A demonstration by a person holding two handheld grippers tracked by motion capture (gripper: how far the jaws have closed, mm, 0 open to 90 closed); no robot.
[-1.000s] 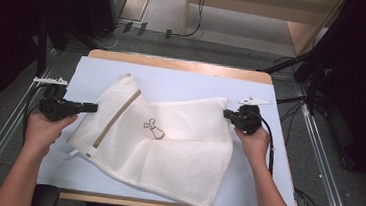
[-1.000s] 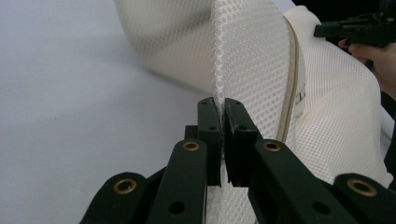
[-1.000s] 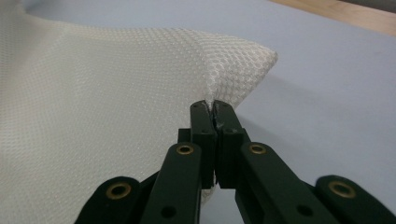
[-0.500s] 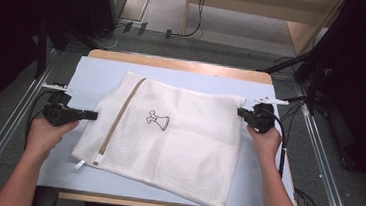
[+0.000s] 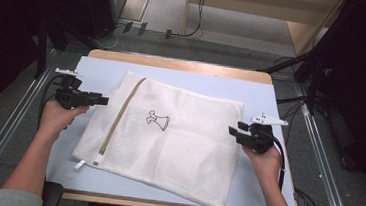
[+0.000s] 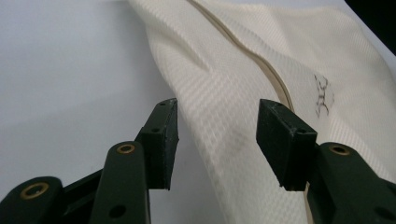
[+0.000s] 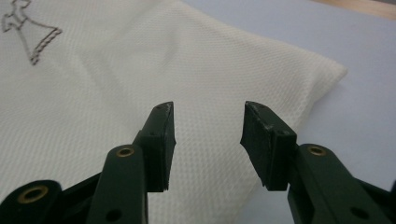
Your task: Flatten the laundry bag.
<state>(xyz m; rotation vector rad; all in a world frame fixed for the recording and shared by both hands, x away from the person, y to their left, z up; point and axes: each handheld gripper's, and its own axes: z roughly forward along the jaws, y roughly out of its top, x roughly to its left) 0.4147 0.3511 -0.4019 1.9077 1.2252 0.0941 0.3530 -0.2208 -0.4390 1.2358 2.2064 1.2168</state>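
A cream mesh laundry bag lies spread flat on the pale blue mat, with a tan zipper down its left side and a small dress emblem near the middle. My left gripper is at the bag's left edge. Its jaws have just been opening and stand apart, with the bag's edge low between them and untouched by the pads. My right gripper is at the bag's right edge, its jaws likewise just opened. They hover over the mesh without pressing it.
The mat covers a wooden table. Metal rails run along both sides, and cables lie on the floor behind. Bare mat shows left of the bag and along the right edge.
The bag, bunched a second ago, has been pulled out flat. Both grippers, then shut on its edges, have let go and stand open. The right hand has come nearer to the person.
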